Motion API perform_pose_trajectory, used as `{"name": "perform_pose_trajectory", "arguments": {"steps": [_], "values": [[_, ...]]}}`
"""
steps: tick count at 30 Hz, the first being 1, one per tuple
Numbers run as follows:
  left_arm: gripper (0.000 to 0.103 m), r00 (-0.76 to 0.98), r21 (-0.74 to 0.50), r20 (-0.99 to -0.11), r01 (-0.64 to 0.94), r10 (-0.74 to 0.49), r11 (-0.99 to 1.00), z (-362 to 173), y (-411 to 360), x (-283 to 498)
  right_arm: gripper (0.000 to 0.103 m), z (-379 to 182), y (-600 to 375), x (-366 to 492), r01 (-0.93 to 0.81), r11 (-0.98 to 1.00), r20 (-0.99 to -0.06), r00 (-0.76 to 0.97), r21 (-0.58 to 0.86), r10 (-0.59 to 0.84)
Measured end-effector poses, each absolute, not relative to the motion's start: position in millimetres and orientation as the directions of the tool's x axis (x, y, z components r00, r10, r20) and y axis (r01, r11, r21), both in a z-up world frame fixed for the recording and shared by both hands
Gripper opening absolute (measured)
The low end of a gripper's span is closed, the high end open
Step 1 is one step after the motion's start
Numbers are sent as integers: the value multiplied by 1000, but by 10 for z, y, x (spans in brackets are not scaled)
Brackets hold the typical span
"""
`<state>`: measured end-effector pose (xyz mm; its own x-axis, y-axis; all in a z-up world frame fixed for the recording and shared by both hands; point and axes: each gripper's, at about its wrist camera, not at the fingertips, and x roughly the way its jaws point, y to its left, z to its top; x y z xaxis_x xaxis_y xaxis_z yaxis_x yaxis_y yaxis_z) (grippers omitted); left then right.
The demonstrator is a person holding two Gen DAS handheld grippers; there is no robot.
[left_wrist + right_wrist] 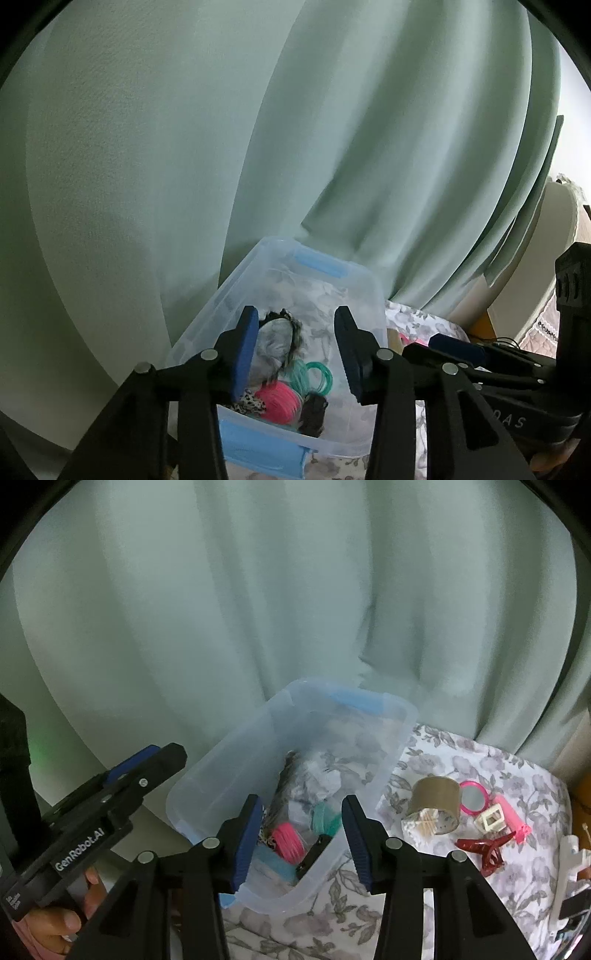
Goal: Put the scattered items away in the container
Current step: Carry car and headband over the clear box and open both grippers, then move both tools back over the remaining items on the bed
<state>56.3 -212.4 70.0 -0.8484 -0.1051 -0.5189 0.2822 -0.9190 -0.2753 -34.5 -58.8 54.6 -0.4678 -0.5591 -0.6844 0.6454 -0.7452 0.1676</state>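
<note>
A clear plastic bin [364,286] [400,722] with blue latches stands on a floral cloth [480,760]. Inside lie a pink coil [277,400] [290,840], a teal coil [314,374] [325,818], a leopard scrunchie [251,400], a dark hair clip [312,410] [312,854] and a patterned headband [291,339]. My left gripper [295,350] is open and empty above the bin. My right gripper [301,834] is open and empty above the bin's near corner. Right of the bin lie a tape roll [436,801], pink mirror [474,797], cream clip [491,819], pink roller [513,819] and red claw clip [484,849].
A pale green curtain [258,129] [295,590] hangs close behind the bin. The left gripper's body [110,805] sits at the left of the right wrist view, the right gripper's body [498,362] at the right of the left wrist view. White objects [570,860] lie at the cloth's right edge.
</note>
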Motion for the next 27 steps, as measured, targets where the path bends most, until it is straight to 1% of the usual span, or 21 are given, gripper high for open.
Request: {"name": "perform_pose_trajectory", "arguments": {"steps": [5, 11, 14, 17, 20, 22, 27], "values": [[47, -842, -268, -530, 277, -99, -923, 703, -2063, 548, 49, 508, -449, -373, 622, -758, -684, -466, 198, -561], [49, -839, -236, -535, 259, -97, -936, 803, -1871, 555, 49, 494, -231, -377, 594, -772, -674, -477, 227, -565], [54, -837, -223, -540, 241, -86, -944, 823, -1737, 505, 49, 526, -67, -369, 572, -783, -665, -489, 244, -564], [56, -836, -212, -544, 215, -68, -953, 870, -1577, 455, 49, 565, 158, -400, 540, -800, -651, -514, 260, -559], [56, -836, -195, -547, 180, -45, -964, 893, -1394, 399, 49, 592, 439, -444, 492, -824, -640, -543, 282, -544], [57, -832, -177, -553, 159, -35, -971, 895, -1276, 355, 52, 558, 673, -484, 444, -842, -641, -558, 305, -527], [57, -808, -133, -589, 96, 1, -986, 847, -910, 200, 52, 415, 1196, -582, 330, -877, -652, -586, 350, -481]]}}
